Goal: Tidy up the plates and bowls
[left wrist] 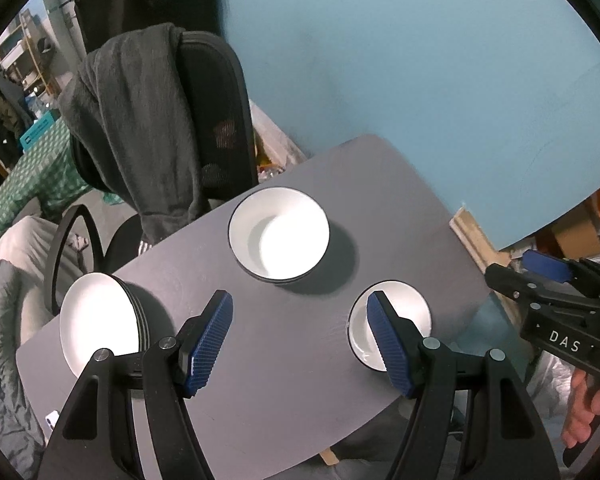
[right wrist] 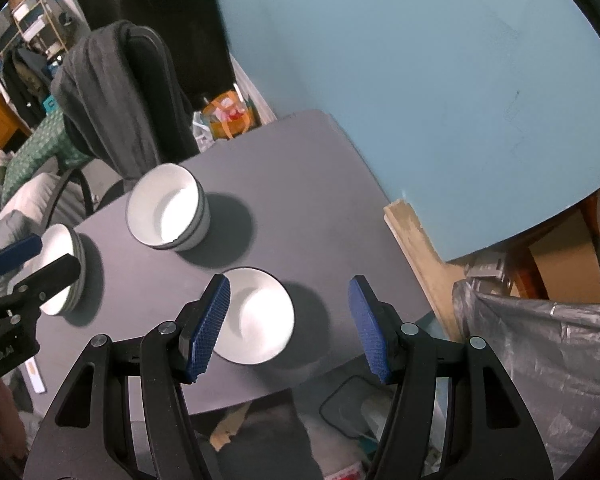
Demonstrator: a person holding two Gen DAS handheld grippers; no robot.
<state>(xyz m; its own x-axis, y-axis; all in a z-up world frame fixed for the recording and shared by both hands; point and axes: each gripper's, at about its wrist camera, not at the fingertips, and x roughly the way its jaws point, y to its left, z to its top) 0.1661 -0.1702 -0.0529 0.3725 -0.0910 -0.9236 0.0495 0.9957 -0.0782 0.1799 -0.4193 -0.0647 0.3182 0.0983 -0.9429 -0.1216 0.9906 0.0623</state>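
Three sets of white dishes with dark rims sit on a grey table (left wrist: 292,360). A stack of bowls (left wrist: 280,234) stands in the middle, also in the right wrist view (right wrist: 166,208). A stack of plates or shallow bowls (left wrist: 100,324) sits at the left (right wrist: 62,276). A single small bowl (left wrist: 404,316) sits near the right edge (right wrist: 258,316). My left gripper (left wrist: 300,344) is open and empty above the table between the left stack and the small bowl. My right gripper (right wrist: 288,328) is open and empty above the small bowl's right side.
A black office chair (left wrist: 216,120) draped with a dark grey garment (left wrist: 136,120) stands behind the table. A blue wall (left wrist: 420,60) rises at the back right. A grey plastic bag (right wrist: 540,360) and cardboard boxes (right wrist: 560,260) are right of the table.
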